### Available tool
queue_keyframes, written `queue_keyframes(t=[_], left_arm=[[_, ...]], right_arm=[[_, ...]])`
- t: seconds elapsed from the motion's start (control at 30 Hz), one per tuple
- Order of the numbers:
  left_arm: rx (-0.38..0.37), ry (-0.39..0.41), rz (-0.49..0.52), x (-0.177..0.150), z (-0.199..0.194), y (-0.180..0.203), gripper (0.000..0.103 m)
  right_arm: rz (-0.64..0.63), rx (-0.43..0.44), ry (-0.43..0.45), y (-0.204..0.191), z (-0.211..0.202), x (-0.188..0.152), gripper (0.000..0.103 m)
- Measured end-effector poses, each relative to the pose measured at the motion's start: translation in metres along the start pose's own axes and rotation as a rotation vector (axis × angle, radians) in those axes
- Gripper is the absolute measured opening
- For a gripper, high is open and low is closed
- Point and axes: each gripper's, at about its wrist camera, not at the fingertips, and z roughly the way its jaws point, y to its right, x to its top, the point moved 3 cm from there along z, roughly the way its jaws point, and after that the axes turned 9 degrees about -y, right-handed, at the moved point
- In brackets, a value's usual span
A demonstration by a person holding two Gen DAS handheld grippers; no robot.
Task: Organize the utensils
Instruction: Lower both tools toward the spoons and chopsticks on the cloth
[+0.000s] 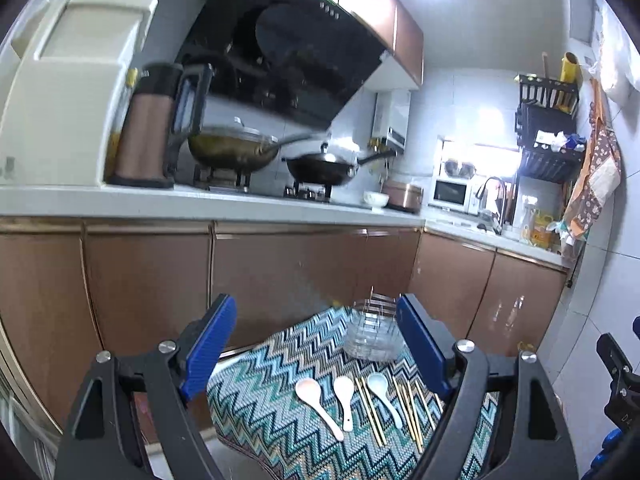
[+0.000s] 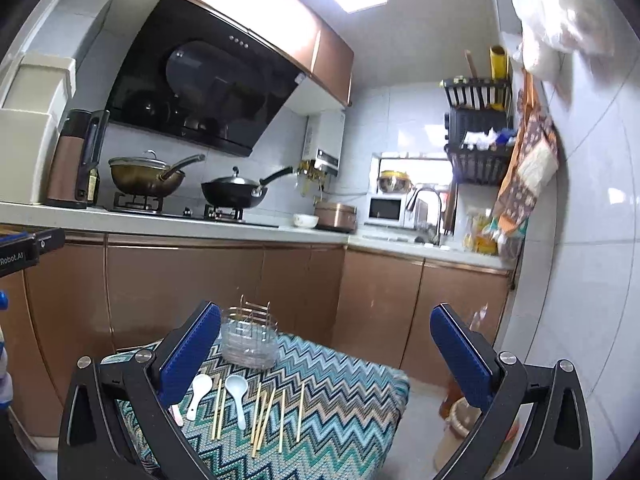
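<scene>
Room: small kitchen is looking lived-in, two woks (image 2: 234,192) sitting on the stove, brown cabinets below, and a little table (image 2: 340,392) under a zigzag cloth standing out front.

Left tool (image 1: 316,344): hanging above the table with its blue pads spread wide, nothing between them.

Right tool (image 2: 326,354): same deal, gaping wide and carrying nothing, hovering over the table's right side.

Where the stuff is: everything is lying flat on the cloth in a loose row, and the clear holder (image 2: 250,340) with a gold wire frame is standing upright just behind the row, at the far edge of the table.

Spoons: three that I'm counting, a pinkish spoon (image 1: 316,404) on the left, a white spoon (image 1: 345,400) next, then a pale blue spoon (image 1: 382,394), handles pointing toward the person.

Chopsticks (image 2: 264,416): I'm making out roughly seven or eight light wooden sticks; a couple are crossing each other, so I can't give an exact count.

Step in hand: looks to me like nothing's started yet, both tools are just lining up.

How I'd do it: I'd be going for the spoon handles rather than the bowls, narrowing the pads across the stem, lifting clear, then tipping each one upright into the holder. For chopsticks I'd be picking off the lone outer sticks first, since the crossed ones will probably drag their neighbours along.
</scene>
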Motion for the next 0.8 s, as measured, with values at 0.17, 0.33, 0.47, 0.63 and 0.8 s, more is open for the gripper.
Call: queue_keyframes(t=[0.17,0.33,0.47,0.63,0.8], left_arm=[[-0.032,-0.112,0.001,-0.014,0.038,0.005,0.081],[-0.077,-0.240,-0.004,-0.030,0.083,0.011,0.081],[-0.139,-0.342,-0.013,-0.041,0.119,0.014,0.081],[-0.236,-0.509,-0.055,-0.052,0.174,0.016,0.080],[-0.298,-0.643,-0.072,-0.066,0.224,0.022,0.080]], right_arm=[[0.037,0.034,-0.078,0.012,0.032,-0.015,0.103],[0.060,0.102,-0.188,0.019,0.071,-0.036,0.103],[0.071,0.175,-0.285,0.021,0.102,-0.052,0.101],[0.101,0.273,-0.394,0.025,0.141,-0.066,0.087],[0.124,0.378,-0.527,0.024,0.193,-0.082,0.071]])
